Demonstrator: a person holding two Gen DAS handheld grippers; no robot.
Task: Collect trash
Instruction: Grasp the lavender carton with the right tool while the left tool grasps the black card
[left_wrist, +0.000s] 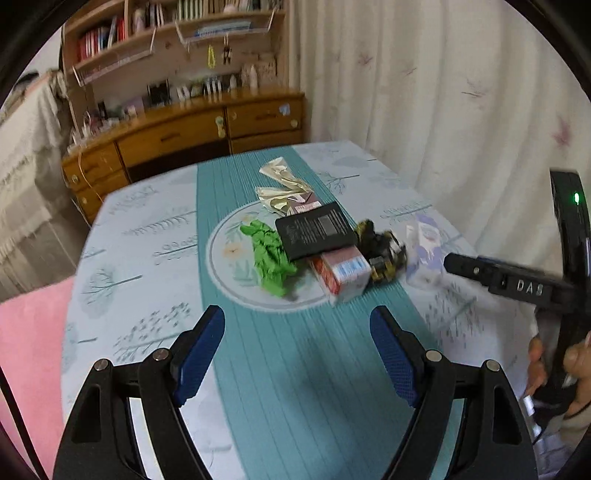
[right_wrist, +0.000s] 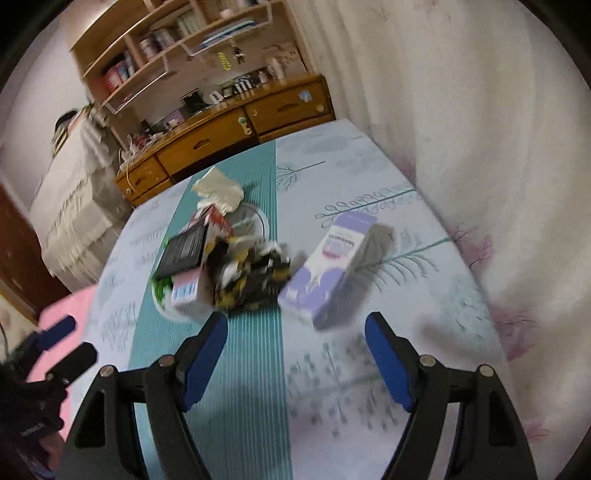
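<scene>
Trash lies in a heap on the table (left_wrist: 147, 229): crumpled green paper (left_wrist: 271, 256), a flat black box (left_wrist: 316, 230), a red and white carton (left_wrist: 341, 275), a black and yellow wrapper (left_wrist: 380, 251), a purple and white carton (left_wrist: 424, 247) and silver foil wrappers (left_wrist: 282, 184). My left gripper (left_wrist: 297, 354) is open and empty, short of the heap. My right gripper (right_wrist: 295, 358) is open and empty, just short of the purple carton (right_wrist: 332, 266) and the black and yellow wrapper (right_wrist: 251, 277). The right gripper also shows in the left wrist view (left_wrist: 454, 263), beside the purple carton.
A white flowered curtain (left_wrist: 443, 92) hangs along the table's right side. A wooden desk with drawers and bookshelves (left_wrist: 192, 122) stands behind the table. A pink cloth (left_wrist: 29, 343) lies off the table's left edge.
</scene>
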